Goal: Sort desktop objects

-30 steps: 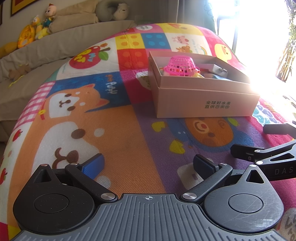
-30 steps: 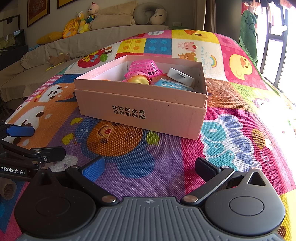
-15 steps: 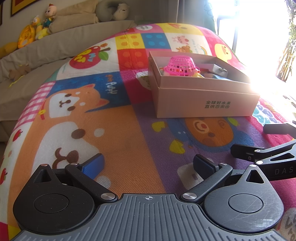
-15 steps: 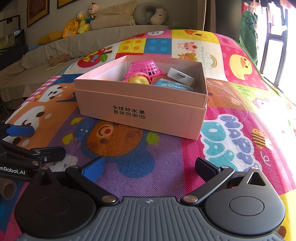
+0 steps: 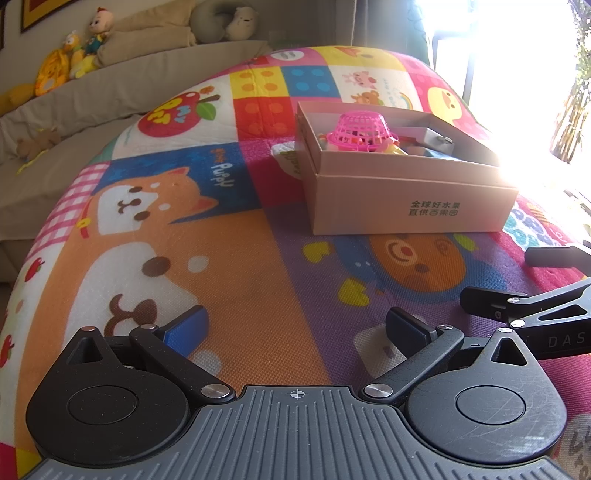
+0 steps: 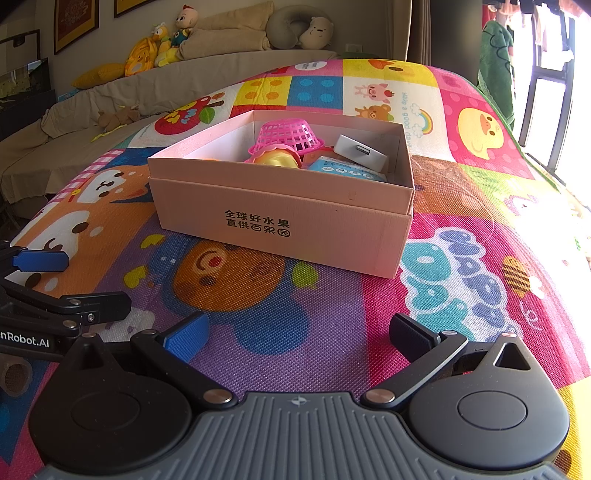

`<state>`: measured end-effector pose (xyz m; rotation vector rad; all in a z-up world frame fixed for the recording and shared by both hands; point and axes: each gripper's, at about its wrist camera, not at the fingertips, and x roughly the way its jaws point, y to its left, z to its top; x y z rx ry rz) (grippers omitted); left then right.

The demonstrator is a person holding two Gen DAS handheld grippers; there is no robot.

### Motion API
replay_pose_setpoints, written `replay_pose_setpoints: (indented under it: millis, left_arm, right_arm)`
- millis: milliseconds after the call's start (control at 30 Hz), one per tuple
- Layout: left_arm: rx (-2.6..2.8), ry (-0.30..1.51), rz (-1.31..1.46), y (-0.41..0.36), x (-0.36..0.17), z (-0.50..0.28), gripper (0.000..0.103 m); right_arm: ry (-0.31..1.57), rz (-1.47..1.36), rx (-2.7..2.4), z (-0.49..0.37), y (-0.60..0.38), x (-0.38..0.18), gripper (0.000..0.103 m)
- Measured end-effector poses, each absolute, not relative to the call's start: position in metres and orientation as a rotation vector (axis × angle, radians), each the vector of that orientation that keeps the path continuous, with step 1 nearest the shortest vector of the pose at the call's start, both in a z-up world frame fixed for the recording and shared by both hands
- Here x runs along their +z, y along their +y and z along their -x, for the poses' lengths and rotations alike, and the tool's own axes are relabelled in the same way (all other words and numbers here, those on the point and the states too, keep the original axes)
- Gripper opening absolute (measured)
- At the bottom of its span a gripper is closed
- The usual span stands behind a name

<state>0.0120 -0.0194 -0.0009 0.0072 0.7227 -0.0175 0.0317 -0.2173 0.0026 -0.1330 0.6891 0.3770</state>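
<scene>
A pink cardboard box (image 5: 410, 206) (image 6: 280, 221) stands on the colourful play mat (image 5: 236, 258) (image 6: 332, 314). Inside it lie an upturned pink mesh basket (image 5: 364, 127) (image 6: 286, 134), a yellow toy (image 6: 275, 159), a white adapter (image 6: 360, 151) and a blue packet (image 6: 343, 170). My left gripper (image 5: 295, 328) is open and empty, low over the mat, well short of the box. My right gripper (image 6: 297, 334) is open and empty, also short of the box. Each gripper shows at the other view's edge.
A beige sofa (image 6: 129, 88) with plush toys (image 6: 162, 40) and a neck pillow (image 6: 295, 26) runs along the back left. A bright window is at the right. A cardboard tube end (image 6: 14, 376) lies at the left edge of the right wrist view.
</scene>
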Motion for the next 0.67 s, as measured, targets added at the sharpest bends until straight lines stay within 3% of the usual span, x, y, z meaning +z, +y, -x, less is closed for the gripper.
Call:
replay_pose_setpoints:
  millis: [667]
  left_arm:
    - [-0.048, 0.725, 0.02, -0.0147, 0.0005, -0.0143, 0.103]
  right_arm:
    - [0.689, 0.133, 0.377, -0.0316, -0.2171, 0.0026, 0.103]
